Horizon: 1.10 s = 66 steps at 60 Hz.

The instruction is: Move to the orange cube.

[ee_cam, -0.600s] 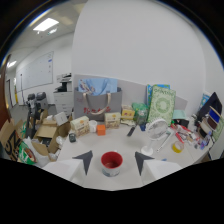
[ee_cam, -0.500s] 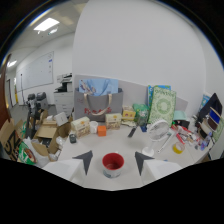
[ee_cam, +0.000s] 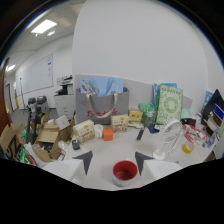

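Note:
A small orange cube (ee_cam: 108, 134) sits on the white table (ee_cam: 122, 147), well beyond my fingers and slightly left of their midline, in front of a grey tote bag (ee_cam: 101, 106). My gripper (ee_cam: 113, 159) is open, its two dark fingertips (ee_cam: 85, 160) apart with nothing gripped. A red bowl (ee_cam: 124, 171) stands on the table between the fingertips, just below them in the view, untouched by either.
Small cartons (ee_cam: 84, 130) and a box (ee_cam: 120, 123) flank the cube. A white desk fan (ee_cam: 169, 137) stands to the right, a green box (ee_cam: 170, 105) behind it. Open cardboard boxes (ee_cam: 49, 136) lie to the left. Clutter lines the right side.
The view has moved closer to the table's contents; the cube, bag and boxes appear slightly larger. The red bowl has stayed between the fingertips.

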### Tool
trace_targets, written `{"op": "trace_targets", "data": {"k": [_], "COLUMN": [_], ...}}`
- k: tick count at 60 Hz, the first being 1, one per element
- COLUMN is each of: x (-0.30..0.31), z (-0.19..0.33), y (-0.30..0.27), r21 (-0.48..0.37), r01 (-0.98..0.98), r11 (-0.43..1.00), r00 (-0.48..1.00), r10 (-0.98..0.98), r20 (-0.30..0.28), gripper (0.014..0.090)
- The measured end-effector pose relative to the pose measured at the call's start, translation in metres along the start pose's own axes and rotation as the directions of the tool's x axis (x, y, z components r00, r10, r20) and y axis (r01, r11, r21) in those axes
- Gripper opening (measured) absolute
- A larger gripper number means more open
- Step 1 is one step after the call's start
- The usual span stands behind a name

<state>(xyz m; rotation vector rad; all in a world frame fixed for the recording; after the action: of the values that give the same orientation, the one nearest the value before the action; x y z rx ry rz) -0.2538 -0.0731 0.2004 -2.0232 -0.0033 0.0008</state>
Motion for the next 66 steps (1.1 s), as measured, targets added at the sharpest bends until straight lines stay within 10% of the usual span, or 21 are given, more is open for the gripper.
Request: {"op": "trace_targets", "data": {"k": [66], "x": [-0.007], "z": [0.265], "y": [0.005], "r21": [-0.246], "r01": [0.021], "r11": [0.969], "r00": [0.996], "r10": [0.002], "r20": [0.091], "gripper": [0.0837]}}
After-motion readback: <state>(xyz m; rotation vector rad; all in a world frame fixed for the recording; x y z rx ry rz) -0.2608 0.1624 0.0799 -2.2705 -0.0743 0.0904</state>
